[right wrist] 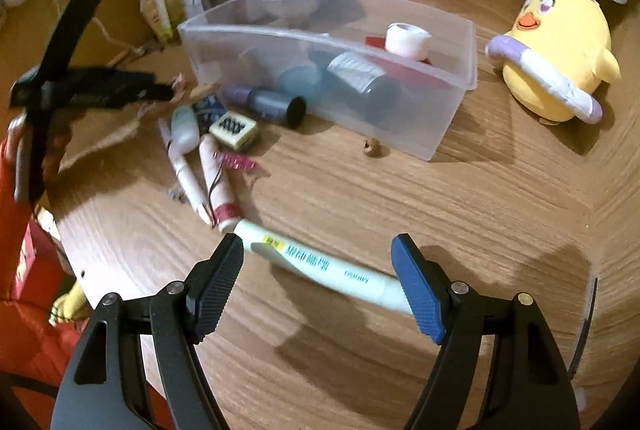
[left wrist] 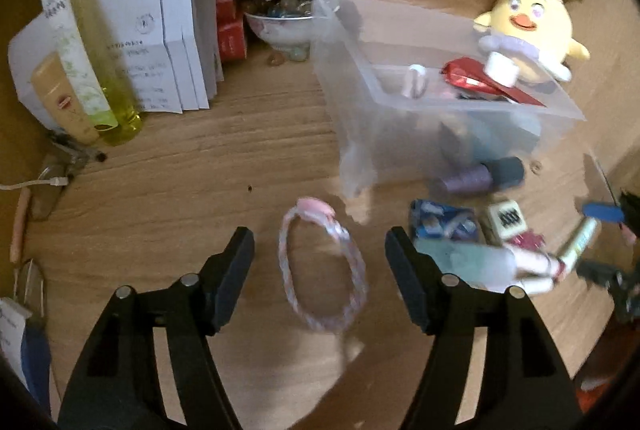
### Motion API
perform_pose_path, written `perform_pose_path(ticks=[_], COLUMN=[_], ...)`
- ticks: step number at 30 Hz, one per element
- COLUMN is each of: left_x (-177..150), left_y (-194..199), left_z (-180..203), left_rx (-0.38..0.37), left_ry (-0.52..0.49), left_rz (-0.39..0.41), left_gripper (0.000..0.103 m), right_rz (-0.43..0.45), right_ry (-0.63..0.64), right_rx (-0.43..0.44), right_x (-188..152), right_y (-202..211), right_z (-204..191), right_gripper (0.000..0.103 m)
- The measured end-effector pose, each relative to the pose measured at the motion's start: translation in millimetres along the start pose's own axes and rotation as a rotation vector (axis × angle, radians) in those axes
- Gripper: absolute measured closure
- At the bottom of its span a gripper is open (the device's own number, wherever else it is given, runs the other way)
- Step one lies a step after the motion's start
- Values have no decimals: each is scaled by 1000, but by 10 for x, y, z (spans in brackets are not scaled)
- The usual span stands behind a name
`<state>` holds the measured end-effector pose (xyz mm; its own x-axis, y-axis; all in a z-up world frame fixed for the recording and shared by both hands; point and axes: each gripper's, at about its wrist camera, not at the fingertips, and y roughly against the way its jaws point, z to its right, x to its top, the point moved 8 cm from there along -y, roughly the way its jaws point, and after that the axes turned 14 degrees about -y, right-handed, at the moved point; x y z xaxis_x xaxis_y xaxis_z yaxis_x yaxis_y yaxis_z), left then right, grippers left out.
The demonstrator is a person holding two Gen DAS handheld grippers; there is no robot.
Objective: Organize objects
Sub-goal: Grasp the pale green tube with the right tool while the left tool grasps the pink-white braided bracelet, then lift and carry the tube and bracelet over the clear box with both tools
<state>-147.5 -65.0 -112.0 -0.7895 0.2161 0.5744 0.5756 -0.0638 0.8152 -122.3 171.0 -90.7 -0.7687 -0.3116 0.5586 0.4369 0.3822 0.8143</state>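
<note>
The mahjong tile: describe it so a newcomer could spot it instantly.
Find the clear plastic bin on the wooden table. In the loose pile off its near left corner lies the mahjong tile, the only blocky cream piece, with dark marks on top, among tubes.

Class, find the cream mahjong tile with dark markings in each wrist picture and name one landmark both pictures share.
Left wrist view: the cream mahjong tile lies lower right, below the clear plastic bin.
Right wrist view: the tile lies left of centre, beside the bin's near-left corner.
Shared landmark: the yellow plush chick with bunny ears, beyond the bin.
</note>
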Motion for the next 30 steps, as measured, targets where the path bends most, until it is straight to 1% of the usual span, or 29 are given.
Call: perform_pose_path(ticks=[1, 2, 3, 4, 6, 7, 8, 9, 10, 11, 13, 14, 15, 16, 23, 24, 25, 30], left_x=[19, 26, 51, 60, 65, 57, 47, 35, 26, 23, 10, 10, -5, -16, -60, -56, -51, 22], left_y=[-47, -96, -102, -110, -120, -120, -117, -111, -103, -99, -93, -87, -68, -47, 223, 270, 305, 477], left_z=[-19, -30, -44, -45, -53, -52, -47, -53, -53, -53, -70, -70, -68, -55, 25, 41, 60, 149], left_rx=[-3, -14, -3, -9, -16, -21, -24, -21, -23, -23, -19, -17, -18, -13, 15, 16, 12, 8], left_ry=[8, 17, 18, 20, 25, 24, 24, 25, 27, 30, 43, 50, 60, 62, 69, 68, 65, 52], left_rz=[-5, -17, -1, 1, 10, 19, 23, 28, 33, 34, 36, 36, 42, 48, 106, 118, 124, 171], left_gripper=[46, 54, 56, 60, 71, 74, 80, 81, 81, 83, 86, 86, 86, 86, 86, 94, 98, 98], right_rz=[-5, -11, -14, -18, -21, -19, -19, -12, -5, -1, 8, 12, 15, 20, 65, 72, 84, 146], right_ry=[5, 7, 7, 5, -3, -8, -10, -10, -12, -17, -32, -42, -53, -71, -128, -136, -148, -182], right_rx=[-8, -19, -34, -38, -33, -29, -29, -34, -38, -36, -39, -39, -36, -32, -37, -31, -22, 0], right_x=[-14, -16, -12, -6, 4, 7, 7, 10, 11, 12, 12, 16, 21, 33, 80, 90, 130, 239], right_y=[-23, -45, -69, -92, -113, -119, -122, -118, -105, -97, -65, -58, -54, -54, -42, -28, -10, 138], right_z=[0, 8, 17, 20, 24, 29, 31, 40, 56, 65, 92, 103, 113, 135, 136, 130, 126, 106], right_gripper=[30, 30, 30, 30, 31, 37, 40, 45, 53, 57, 73, 77, 85, 88, 89, 89, 89, 89])
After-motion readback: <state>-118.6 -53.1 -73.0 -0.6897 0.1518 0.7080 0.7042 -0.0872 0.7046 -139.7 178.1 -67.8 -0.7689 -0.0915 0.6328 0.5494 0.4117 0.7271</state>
